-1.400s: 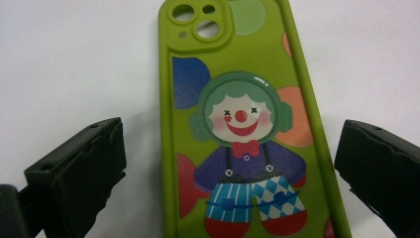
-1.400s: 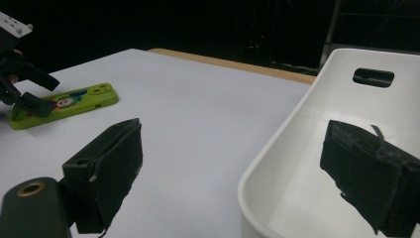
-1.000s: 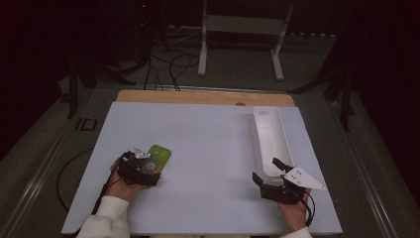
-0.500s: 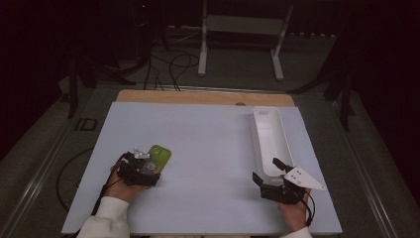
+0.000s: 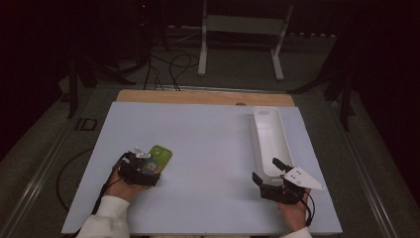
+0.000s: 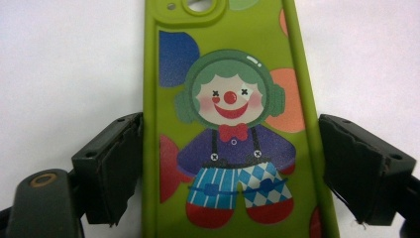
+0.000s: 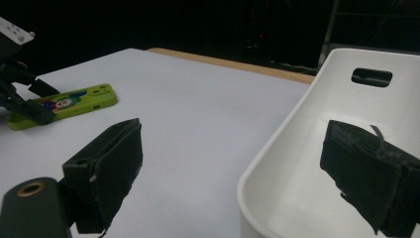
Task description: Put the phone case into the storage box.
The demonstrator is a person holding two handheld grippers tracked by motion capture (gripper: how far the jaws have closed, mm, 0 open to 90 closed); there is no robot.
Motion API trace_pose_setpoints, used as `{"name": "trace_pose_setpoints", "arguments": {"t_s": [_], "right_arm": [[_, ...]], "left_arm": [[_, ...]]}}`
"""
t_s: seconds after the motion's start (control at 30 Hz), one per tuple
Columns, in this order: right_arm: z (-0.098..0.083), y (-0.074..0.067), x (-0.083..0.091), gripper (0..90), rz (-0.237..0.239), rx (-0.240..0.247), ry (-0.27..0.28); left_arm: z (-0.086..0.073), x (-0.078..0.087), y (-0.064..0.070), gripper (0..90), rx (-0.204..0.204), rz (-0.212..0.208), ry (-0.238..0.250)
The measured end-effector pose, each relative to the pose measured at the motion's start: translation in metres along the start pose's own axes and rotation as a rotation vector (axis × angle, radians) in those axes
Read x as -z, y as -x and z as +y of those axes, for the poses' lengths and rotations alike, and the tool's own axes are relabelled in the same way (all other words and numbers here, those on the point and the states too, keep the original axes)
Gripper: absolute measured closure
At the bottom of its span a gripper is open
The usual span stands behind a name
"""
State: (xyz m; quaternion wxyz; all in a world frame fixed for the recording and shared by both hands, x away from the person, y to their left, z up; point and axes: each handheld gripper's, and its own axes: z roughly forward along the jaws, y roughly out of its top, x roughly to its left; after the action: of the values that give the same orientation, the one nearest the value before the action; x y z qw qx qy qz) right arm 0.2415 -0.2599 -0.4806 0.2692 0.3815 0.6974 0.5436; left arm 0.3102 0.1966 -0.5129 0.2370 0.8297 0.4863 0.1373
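The jaws of the left gripper [image 6: 230, 168] have just been closing and are set either side of a green clown-print phone case [image 6: 230, 124]; the left pad is seen touching its edge, the right pad just beside it. The case is laid flat near the desk's [image 5: 208, 129] front left corner. The right gripper [image 5: 270, 177] is held wide open with nothing gripped, at the near end of a white tray [image 5: 270, 136] along the right edge.
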Motion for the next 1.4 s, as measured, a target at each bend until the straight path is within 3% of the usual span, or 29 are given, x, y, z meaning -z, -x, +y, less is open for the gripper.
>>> {"name": "trace_pose_setpoints", "arguments": {"t_s": [0.7, 1.4], "right_arm": [[0.0, 0.001, -0.001, 9.3, -0.002, 0.003, -0.003], [0.0, 0.0, -0.002, 9.3, 0.003, 0.0, -0.003]], "left_arm": [[0.0, 0.007, 0.003, 15.9, 0.01, 0.047, 0.091], [0.007, 0.024, 0.012, 16.0, -0.013, 0.094, 0.226]]}}
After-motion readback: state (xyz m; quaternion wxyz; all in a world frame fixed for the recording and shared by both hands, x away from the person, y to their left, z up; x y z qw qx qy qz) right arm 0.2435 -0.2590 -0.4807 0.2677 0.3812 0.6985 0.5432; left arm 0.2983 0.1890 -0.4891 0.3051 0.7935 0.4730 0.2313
